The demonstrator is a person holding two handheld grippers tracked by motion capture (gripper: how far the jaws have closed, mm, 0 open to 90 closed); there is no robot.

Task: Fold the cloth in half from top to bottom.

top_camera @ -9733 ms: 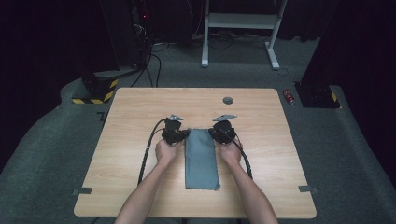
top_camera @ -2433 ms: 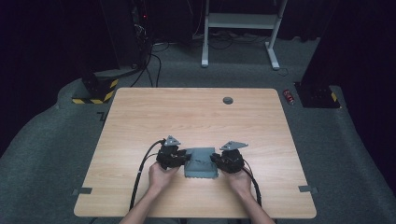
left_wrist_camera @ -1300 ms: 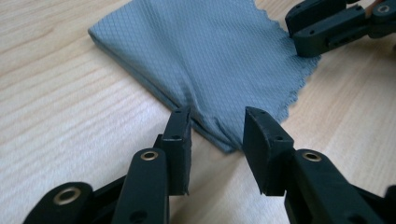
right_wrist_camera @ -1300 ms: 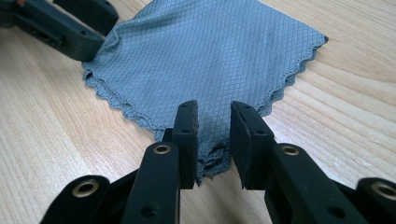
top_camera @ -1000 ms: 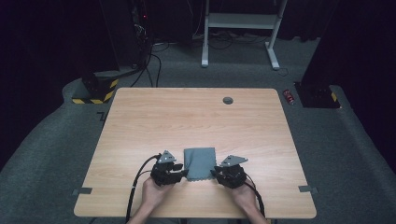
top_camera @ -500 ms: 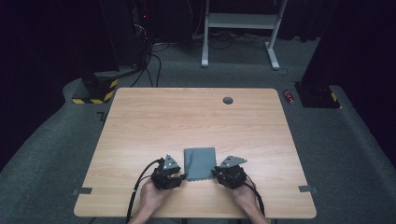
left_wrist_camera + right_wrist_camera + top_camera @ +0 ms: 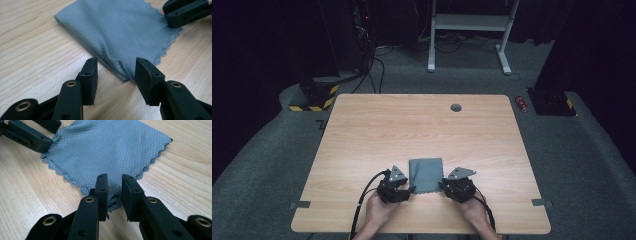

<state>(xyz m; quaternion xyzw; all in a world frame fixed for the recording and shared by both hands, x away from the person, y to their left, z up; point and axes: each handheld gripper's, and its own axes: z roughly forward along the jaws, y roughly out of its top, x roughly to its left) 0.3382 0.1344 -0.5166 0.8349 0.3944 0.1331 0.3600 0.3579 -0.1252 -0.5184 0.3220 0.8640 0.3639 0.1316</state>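
Note:
A grey cloth (image 7: 426, 175) lies folded into a small square near the table's front edge. My left gripper (image 7: 408, 189) sits at its near left corner. In the left gripper view the gripper (image 7: 116, 67) is open. Its jaws have just been opening, and the cloth (image 7: 120, 30) corner lies between them, touching neither pad. My right gripper (image 7: 443, 186) sits at the near right corner. In the right gripper view the gripper (image 7: 114, 182) straddles a bunched corner of the cloth (image 7: 105, 150) with a narrow gap left between the pads.
The wooden table (image 7: 422, 125) has a round grommet (image 7: 456, 107) at its far side. A red can (image 7: 522, 103) lies on the carpet beyond the right corner. Black cables trail from both grippers over the front edge.
The cloth, once a long strip, now lies folded into a short square. Both grippers came from its far end to the near edge. The left jaws have spread apart.

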